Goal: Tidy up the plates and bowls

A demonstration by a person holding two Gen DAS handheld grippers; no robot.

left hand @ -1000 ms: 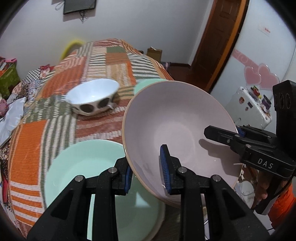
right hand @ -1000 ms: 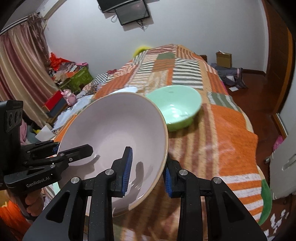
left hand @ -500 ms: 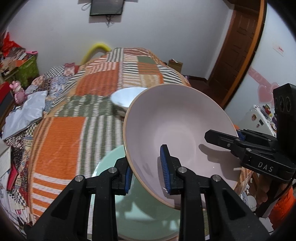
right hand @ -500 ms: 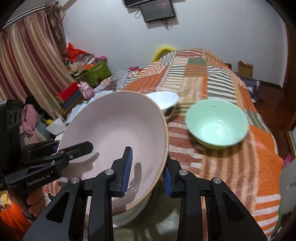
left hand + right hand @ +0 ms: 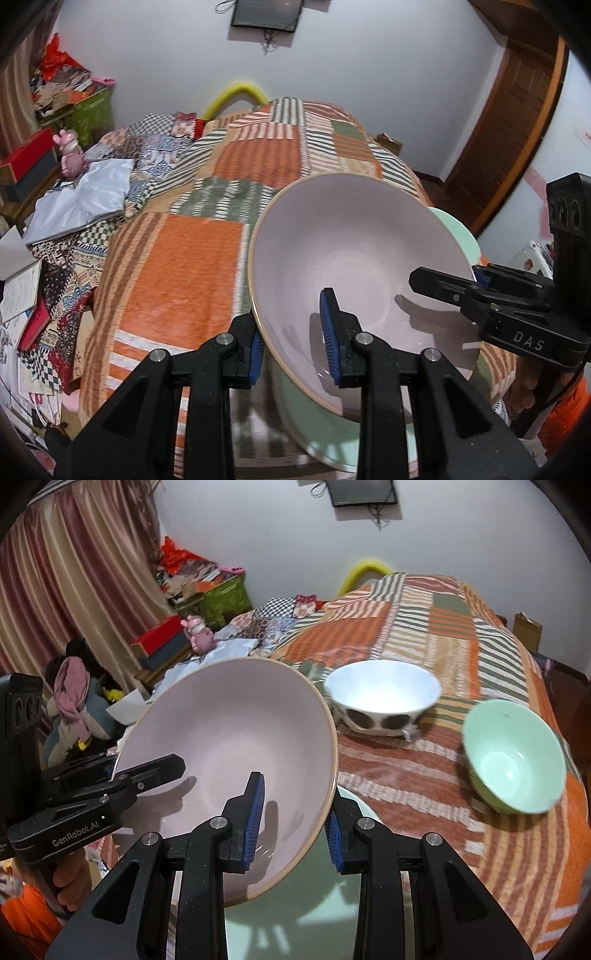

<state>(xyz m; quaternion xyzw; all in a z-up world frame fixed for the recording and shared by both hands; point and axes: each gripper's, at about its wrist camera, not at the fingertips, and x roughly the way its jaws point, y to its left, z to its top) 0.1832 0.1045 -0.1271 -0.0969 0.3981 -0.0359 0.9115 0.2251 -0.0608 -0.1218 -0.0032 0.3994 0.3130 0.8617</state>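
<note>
Both grippers hold one large pink bowl by opposite sides of its rim, above a pale green plate. My left gripper is shut on the near rim in the left wrist view. My right gripper is shut on the rim of the pink bowl in the right wrist view; the green plate lies under it. A white bowl with dark spots and a small green bowl stand on the bed further right.
The dishes rest on a bed with an orange and green patchwork quilt. Clutter, boxes and a pink toy lie along the left side. A wooden door is at the right.
Both grippers have carried the pink bowl leftward over the green plate. The white bowl has left the left wrist view; the white and small green bowls have shifted right in the right wrist view.
</note>
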